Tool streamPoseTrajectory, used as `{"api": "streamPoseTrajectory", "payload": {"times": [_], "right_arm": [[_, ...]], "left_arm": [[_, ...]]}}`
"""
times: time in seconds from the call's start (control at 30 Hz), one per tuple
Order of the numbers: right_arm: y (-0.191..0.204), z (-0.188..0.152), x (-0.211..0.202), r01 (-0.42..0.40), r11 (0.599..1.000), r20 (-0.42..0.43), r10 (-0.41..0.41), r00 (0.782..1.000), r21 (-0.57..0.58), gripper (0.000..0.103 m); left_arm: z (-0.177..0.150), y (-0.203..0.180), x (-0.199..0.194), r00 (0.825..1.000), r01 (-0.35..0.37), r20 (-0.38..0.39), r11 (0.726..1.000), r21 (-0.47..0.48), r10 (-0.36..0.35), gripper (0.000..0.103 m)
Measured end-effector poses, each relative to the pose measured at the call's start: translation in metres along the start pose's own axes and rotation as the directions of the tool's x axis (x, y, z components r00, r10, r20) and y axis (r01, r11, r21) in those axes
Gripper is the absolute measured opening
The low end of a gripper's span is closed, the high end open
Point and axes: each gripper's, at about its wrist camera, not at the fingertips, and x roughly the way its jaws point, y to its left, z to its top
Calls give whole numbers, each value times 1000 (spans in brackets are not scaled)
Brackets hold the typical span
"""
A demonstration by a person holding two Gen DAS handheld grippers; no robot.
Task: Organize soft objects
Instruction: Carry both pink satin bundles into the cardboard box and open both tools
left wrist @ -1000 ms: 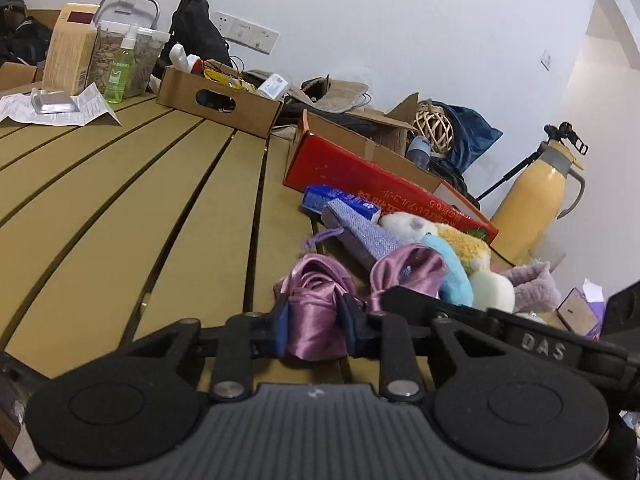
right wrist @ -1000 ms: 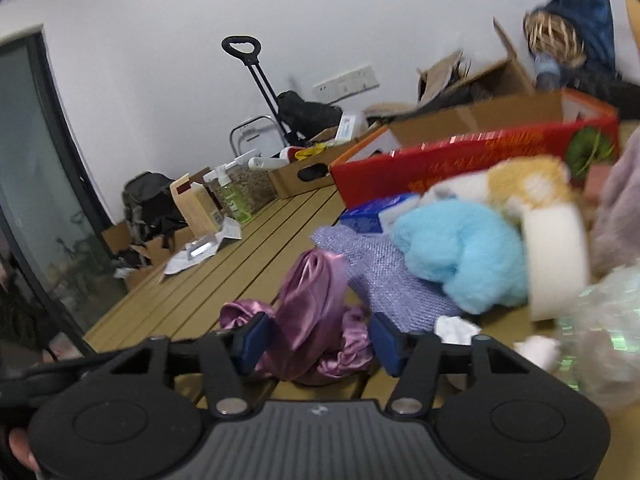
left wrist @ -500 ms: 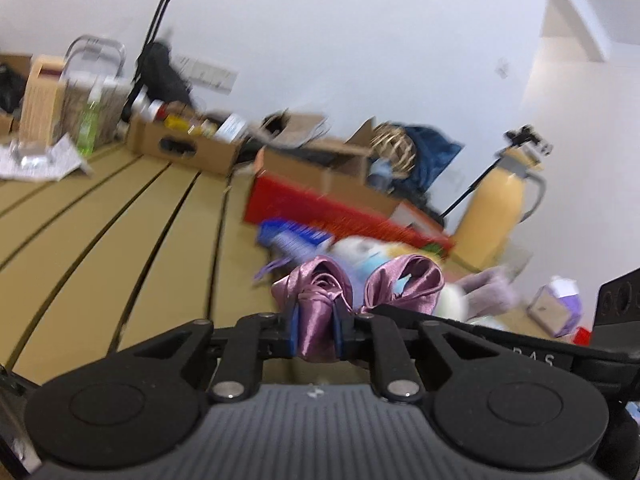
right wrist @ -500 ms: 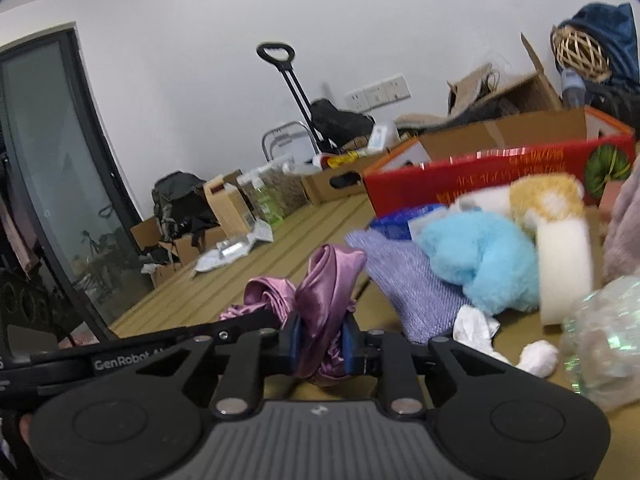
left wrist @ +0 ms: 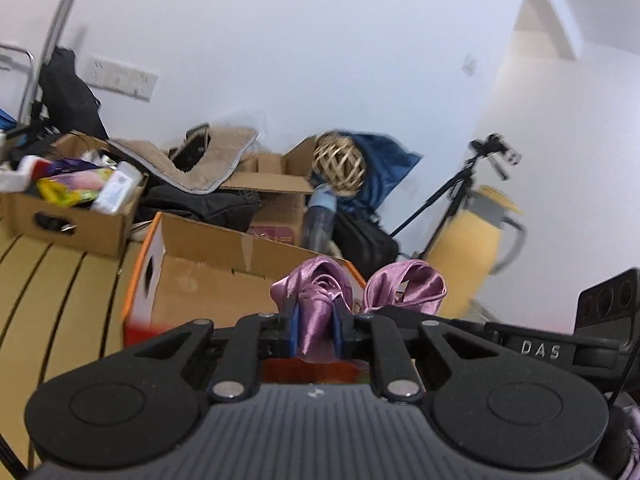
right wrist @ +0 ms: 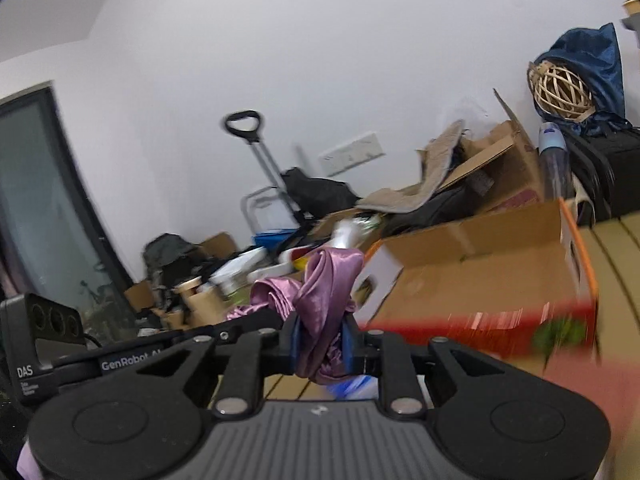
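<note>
A purple satin cloth point(left wrist: 316, 300) is bunched up and held by both grippers at once. My left gripper point(left wrist: 316, 330) is shut on one end of the cloth. My right gripper point(right wrist: 322, 338) is shut on the other end point(right wrist: 328, 292), which also shows in the left wrist view point(left wrist: 408, 282) beside the right tool. Both hold the cloth in the air, close in front of the open red cardboard box point(left wrist: 208, 268), seen in the right wrist view point(right wrist: 480, 280) too. The other soft items on the table are out of view.
The slatted wooden table point(left wrist: 60, 300) lies to the left. A small cardboard box of items point(left wrist: 72, 208) stands at the back left. A yellow jug point(left wrist: 472, 248), a tripod, a wicker ball point(left wrist: 340, 164) and more boxes stand behind.
Both grippers closed on the purple cloth, lifted it off the table and carried it up toward the red box. The pile of soft items dropped out of view.
</note>
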Motion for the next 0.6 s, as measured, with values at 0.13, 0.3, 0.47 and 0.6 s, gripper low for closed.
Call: {"api": "streamPoseTrajectory", "payload": {"times": [0.13,0.3,0.47,0.6], "right_arm": [[-56,59,72,74,997,-68,-71,995,34,19],[-144,97,143,261,964,-129,-254,959,46,20],[-190,104,180,439,896,-164,-445,880,-72,34],[-202,106,175,434,900,-132,-435,891,-35,46]], "left_arm": [[49,14,109,991,-39,-132,996,-75,28,17],[51,13,232,953,-122,-269,990,73,137,29],[38,26,247,967,-122,-204,980,156,153,61],[26,34,260,947,-152,-273,985,76,167,62]]}}
